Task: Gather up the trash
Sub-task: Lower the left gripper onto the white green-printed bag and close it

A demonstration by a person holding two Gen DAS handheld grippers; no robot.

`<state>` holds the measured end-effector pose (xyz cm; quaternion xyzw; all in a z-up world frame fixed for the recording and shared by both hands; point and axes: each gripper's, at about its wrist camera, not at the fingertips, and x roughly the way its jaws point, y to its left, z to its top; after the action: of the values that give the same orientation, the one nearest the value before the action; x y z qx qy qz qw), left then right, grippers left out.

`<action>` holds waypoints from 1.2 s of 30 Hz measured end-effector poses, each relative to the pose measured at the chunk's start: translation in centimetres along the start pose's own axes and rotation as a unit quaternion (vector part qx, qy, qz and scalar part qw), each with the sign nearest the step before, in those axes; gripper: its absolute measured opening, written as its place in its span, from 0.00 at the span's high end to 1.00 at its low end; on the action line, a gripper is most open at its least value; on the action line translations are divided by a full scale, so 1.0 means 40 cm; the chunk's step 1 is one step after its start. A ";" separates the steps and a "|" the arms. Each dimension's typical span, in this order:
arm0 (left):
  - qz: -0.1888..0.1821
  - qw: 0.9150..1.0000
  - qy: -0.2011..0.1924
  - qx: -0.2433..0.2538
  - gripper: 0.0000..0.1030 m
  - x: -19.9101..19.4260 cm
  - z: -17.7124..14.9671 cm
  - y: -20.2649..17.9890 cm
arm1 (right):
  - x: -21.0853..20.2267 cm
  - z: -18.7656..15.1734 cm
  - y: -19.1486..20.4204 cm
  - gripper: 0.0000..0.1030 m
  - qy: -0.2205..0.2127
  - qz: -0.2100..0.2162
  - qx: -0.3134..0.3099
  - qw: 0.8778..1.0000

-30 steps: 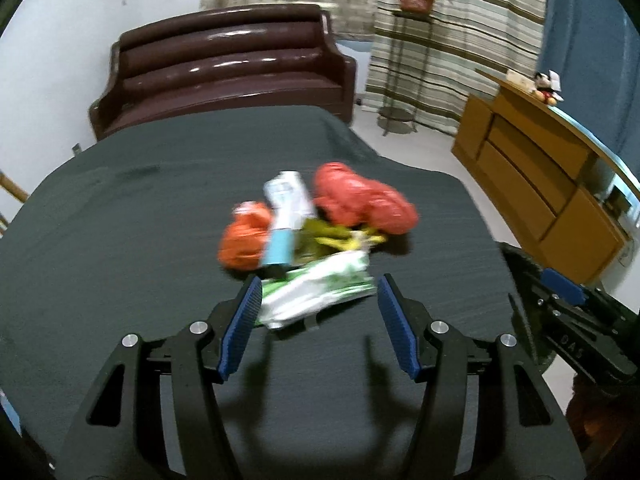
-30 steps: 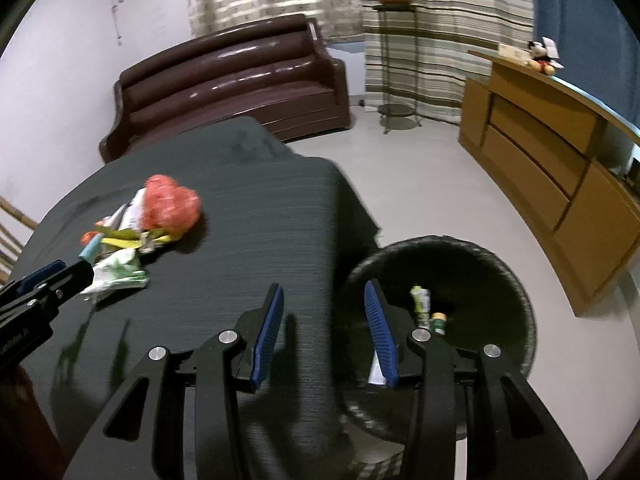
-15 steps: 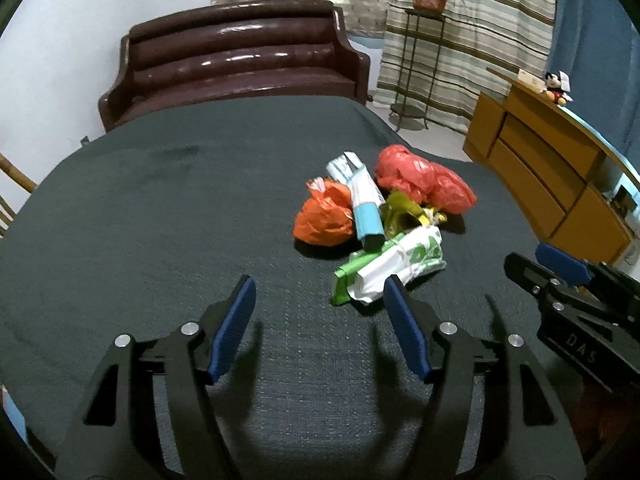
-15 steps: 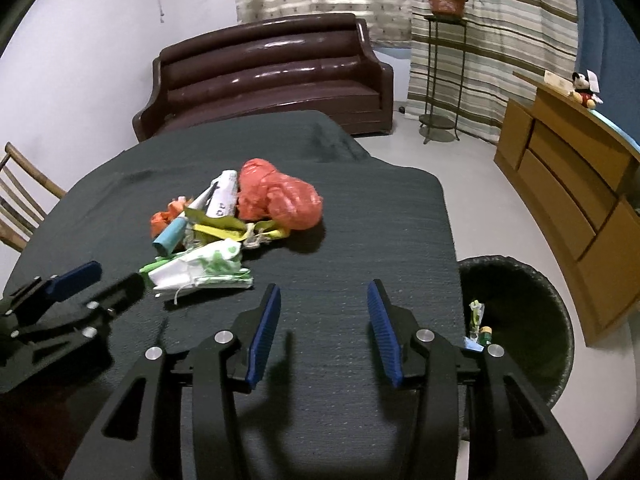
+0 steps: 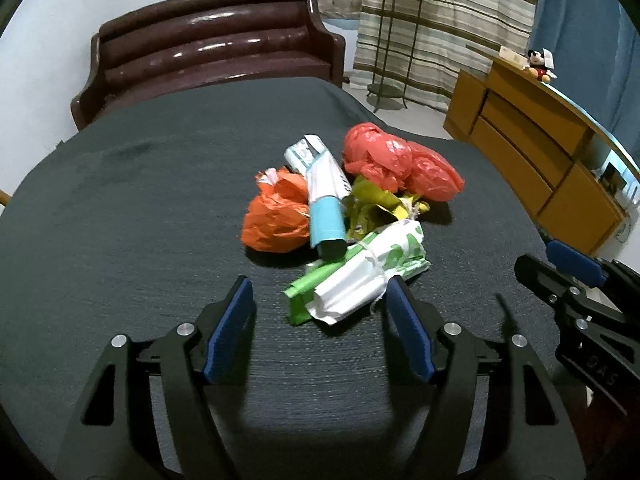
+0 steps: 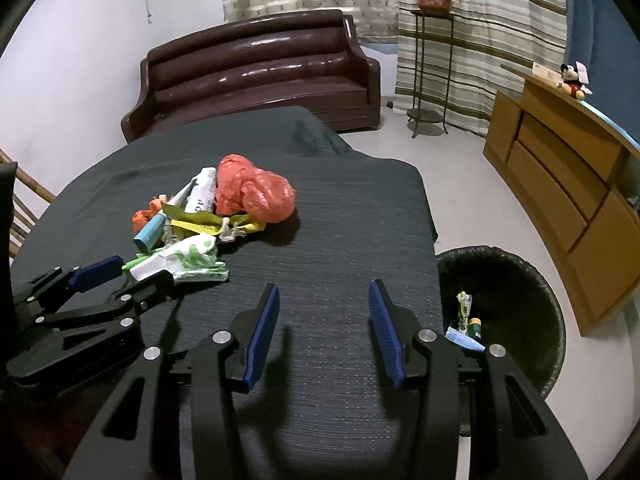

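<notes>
Both empty, the spread left gripper (image 5: 320,316) lines up on the green-white wrapper (image 5: 360,276) mid-tabletop, needing a forward reach and squeeze, while the right gripper (image 6: 324,328) gapes too.

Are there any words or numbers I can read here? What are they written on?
"OAS" or "DAS", embossed on the black body of the right gripper, first letter unclear.
White and blue tube: dark print on the white part, too blurred to read.
White and green wrapper: green shapes, no letters legible.
Yellow wrapper: small dark print, too tiny to read.
Card on the wooden cabinet: unreadable.
</notes>
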<state>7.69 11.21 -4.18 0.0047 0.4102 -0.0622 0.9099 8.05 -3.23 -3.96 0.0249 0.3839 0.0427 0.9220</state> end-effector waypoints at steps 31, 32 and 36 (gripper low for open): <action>-0.012 0.999 0.009 0.040 0.61 0.024 0.015 -0.158 | -0.001 -0.012 -0.102 0.54 0.000 0.012 0.034 0.999; -0.015 0.999 0.013 0.040 0.69 0.029 0.014 -0.159 | 0.000 -0.012 -0.104 0.54 0.000 0.013 0.035 0.999; -0.020 0.999 0.008 0.041 0.73 0.023 0.005 -0.157 | 0.002 -0.014 -0.112 0.54 0.003 0.015 0.040 0.999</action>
<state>7.71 4.88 -4.47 0.0342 0.4149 -0.0965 0.9041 7.97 -7.67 -4.77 0.0676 0.3876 0.0417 0.9184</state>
